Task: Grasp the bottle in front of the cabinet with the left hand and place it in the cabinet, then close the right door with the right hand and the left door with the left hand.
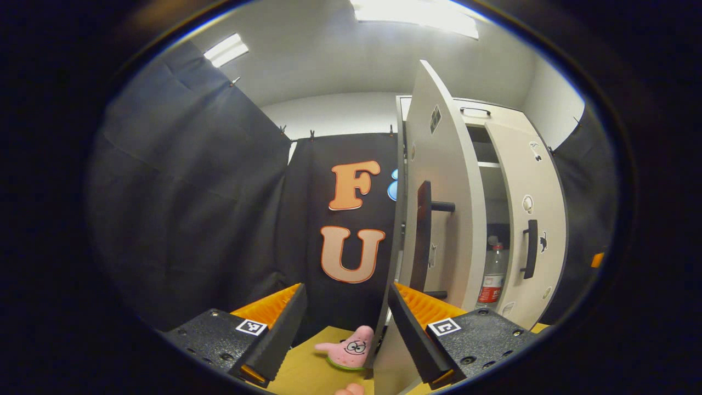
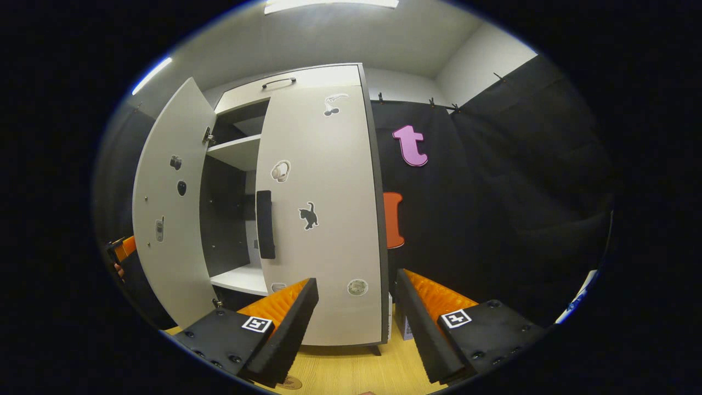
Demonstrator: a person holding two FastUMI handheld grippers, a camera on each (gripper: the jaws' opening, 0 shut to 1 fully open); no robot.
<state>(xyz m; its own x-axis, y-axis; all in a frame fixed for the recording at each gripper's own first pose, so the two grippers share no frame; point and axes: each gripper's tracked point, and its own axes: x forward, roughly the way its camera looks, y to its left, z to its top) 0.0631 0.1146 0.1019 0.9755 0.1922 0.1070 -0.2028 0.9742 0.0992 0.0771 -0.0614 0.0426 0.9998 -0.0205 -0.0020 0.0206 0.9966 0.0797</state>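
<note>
Cabinet (image 2: 307, 88), status entry.
Bottle (image 1: 492, 277): upright inside cabinet, lower compartment; placement judged done.
Right door (image 2: 323, 219): flush with cabinet front; judged closed.
Left door (image 1: 439, 186): swung out from cabinet; closing left.
Left tool (image 1: 345, 329): wide, empty, at left door's edge.
Right tool (image 2: 356, 323): wide, empty, before right door.

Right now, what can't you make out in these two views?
- Bottle: left gripper view, seen through the gap between the doors; left door and right door hide its sides and base.
- Lower shelf: right gripper view, right door covers most of the interior.
- Pink plush: lower part cut off.
</note>
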